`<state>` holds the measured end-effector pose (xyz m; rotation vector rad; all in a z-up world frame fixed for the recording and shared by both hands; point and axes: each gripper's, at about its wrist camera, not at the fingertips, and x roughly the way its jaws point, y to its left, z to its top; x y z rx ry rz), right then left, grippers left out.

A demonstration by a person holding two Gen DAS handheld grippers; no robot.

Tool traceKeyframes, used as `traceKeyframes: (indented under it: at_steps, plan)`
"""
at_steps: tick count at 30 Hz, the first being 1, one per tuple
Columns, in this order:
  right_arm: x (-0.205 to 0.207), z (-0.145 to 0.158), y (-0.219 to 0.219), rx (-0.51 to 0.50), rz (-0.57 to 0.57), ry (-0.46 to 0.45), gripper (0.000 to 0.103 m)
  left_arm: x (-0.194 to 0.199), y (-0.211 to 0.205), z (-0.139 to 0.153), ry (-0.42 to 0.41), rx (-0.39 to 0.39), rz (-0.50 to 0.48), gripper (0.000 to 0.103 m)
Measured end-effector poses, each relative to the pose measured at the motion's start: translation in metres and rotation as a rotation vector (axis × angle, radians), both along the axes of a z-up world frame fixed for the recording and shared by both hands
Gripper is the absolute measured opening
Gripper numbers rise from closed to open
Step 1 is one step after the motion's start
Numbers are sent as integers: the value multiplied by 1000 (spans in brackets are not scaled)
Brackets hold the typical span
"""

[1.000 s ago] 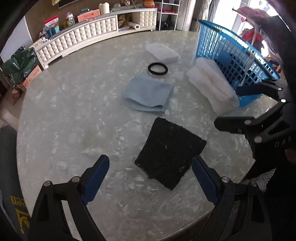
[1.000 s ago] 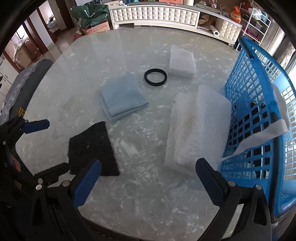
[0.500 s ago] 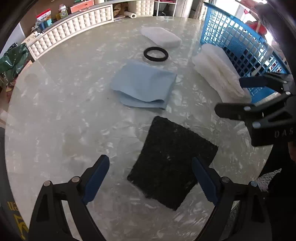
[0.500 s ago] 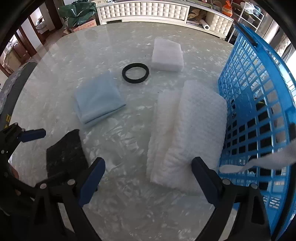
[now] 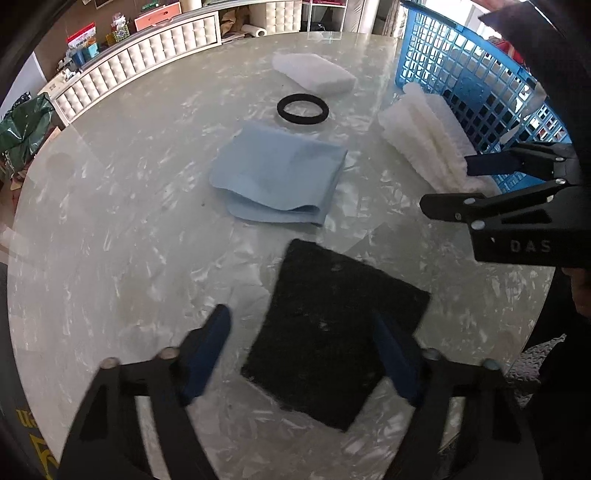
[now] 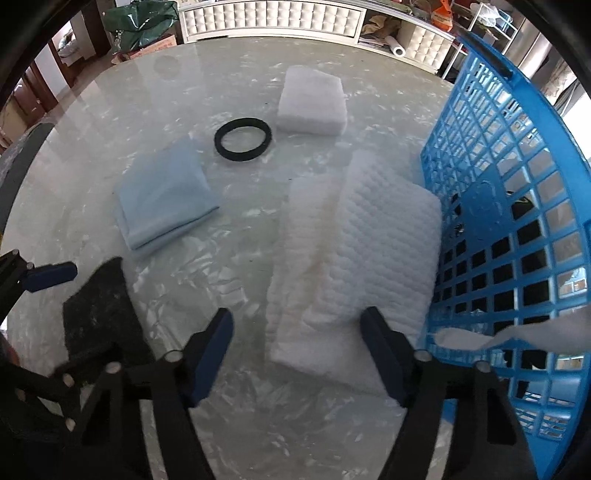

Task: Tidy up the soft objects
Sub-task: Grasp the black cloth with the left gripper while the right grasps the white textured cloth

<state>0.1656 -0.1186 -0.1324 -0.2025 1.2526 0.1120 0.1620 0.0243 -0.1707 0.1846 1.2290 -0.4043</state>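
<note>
A black square pad (image 5: 332,328) lies on the marble table in front of my left gripper (image 5: 306,350), which is open around its near part. A folded light blue cloth (image 5: 277,177) lies beyond it. A folded white quilted cloth (image 6: 351,266) lies beside the blue basket (image 6: 517,206). My right gripper (image 6: 299,350) is open just above its near edge. A smaller white pad (image 6: 314,103) and a black ring (image 6: 242,139) lie farther back. The right gripper shows in the left wrist view (image 5: 454,184).
The round marble table (image 5: 110,240) ends close to both grippers. A white strip (image 6: 517,336) hangs on the basket's rim. A white tufted bench with clutter (image 5: 147,48) stands behind the table. A green bag (image 6: 140,18) sits on the floor.
Both grippers have moved forward and lower. The black pad now sits between the left fingers, and the white quilted cloth is closer to the right fingers. Both jaws look slightly narrower.
</note>
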Motion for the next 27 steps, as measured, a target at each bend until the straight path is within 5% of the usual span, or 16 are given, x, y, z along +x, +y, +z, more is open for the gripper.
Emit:
traceKeyframes:
  at_steps: [4, 16, 27]
  plan:
    - [-1, 0, -5, -39, -13, -17, 46, 0, 0, 3, 8, -7, -6, 46]
    - [-15, 3, -13, -4, 6, -56, 18, -4, 6, 20, -21, -39, 27, 5]
    - [-46, 37, -18, 40, -2, -86, 13, -19, 7, 52, -87, -85, 12, 5]
